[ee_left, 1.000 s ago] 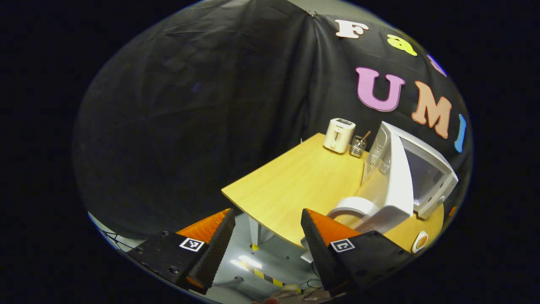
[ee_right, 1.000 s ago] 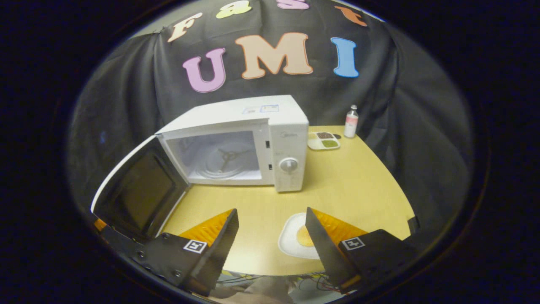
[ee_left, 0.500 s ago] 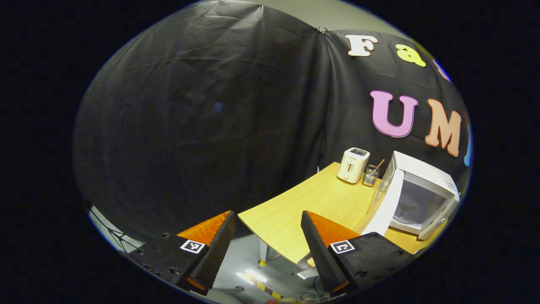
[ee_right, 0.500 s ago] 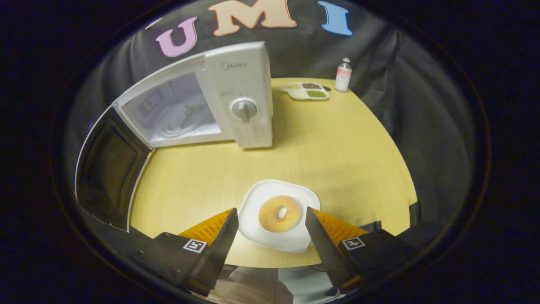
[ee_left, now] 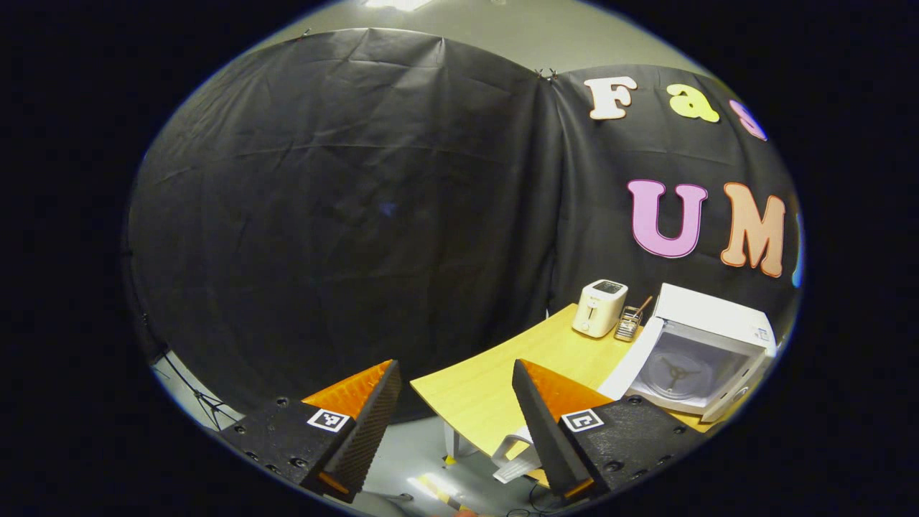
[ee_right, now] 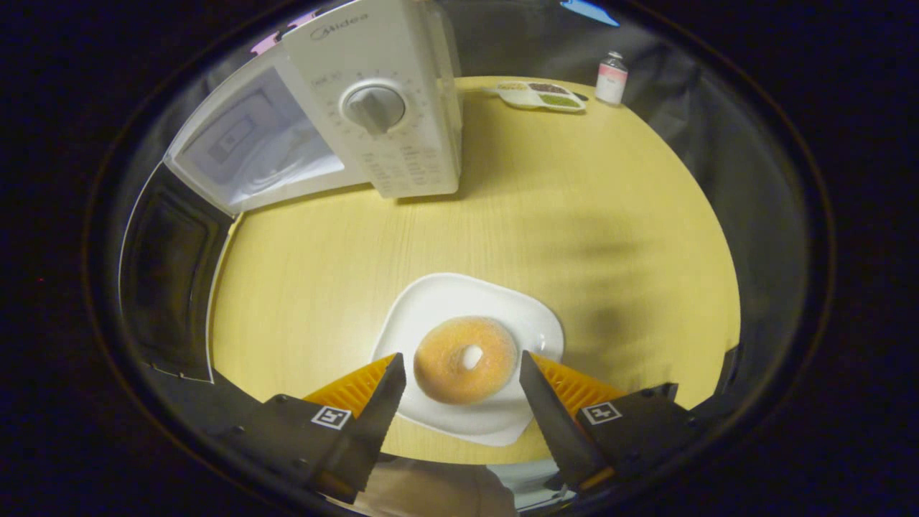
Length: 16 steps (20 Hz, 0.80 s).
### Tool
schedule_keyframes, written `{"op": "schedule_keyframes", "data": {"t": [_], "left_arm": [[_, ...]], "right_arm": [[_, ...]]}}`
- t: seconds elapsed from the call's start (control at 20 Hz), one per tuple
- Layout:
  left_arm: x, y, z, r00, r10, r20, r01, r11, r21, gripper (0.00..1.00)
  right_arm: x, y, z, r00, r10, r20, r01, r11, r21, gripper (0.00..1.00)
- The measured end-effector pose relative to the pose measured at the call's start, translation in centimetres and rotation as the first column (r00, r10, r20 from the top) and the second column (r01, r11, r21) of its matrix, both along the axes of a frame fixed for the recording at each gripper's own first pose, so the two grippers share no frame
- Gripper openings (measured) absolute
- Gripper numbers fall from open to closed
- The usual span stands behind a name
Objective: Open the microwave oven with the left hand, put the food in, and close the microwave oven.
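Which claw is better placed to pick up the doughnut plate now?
Right. The right claw hangs open directly over the plate and doughnut; the left claw is off the table's edge.

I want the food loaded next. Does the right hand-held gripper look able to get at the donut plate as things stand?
Probably yes. The right hand-held gripper is open, its fingers either side of the donut on the white plate, and nothing lies between them. Contact can't be told.
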<state>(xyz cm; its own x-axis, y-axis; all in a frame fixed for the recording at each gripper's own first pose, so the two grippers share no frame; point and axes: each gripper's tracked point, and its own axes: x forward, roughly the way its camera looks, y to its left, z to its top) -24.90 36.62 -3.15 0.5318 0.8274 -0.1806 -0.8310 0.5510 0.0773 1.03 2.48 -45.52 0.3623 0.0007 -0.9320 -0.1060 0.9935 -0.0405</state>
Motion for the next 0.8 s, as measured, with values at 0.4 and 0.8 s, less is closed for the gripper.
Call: {"op": "schedule_keyframes", "data": {"t": [0.4,0.8], "left_arm": [[-0.3,-2.0,0.5,0.999,0.040,0.019,-0.040,0.999,0.005,0.96],[2.2,-1.5,-0.3,0.999,-0.044,0.002,0.044,0.999,-0.004,0.87]], "right_arm": [[0.3,-0.2,-1.1,1.000,-0.003,-0.025,0.004,1.000,0.008,0.83],[0.3,1.7,0.3,0.997,-0.069,0.023,0.068,0.996,0.066,0.72]]}}
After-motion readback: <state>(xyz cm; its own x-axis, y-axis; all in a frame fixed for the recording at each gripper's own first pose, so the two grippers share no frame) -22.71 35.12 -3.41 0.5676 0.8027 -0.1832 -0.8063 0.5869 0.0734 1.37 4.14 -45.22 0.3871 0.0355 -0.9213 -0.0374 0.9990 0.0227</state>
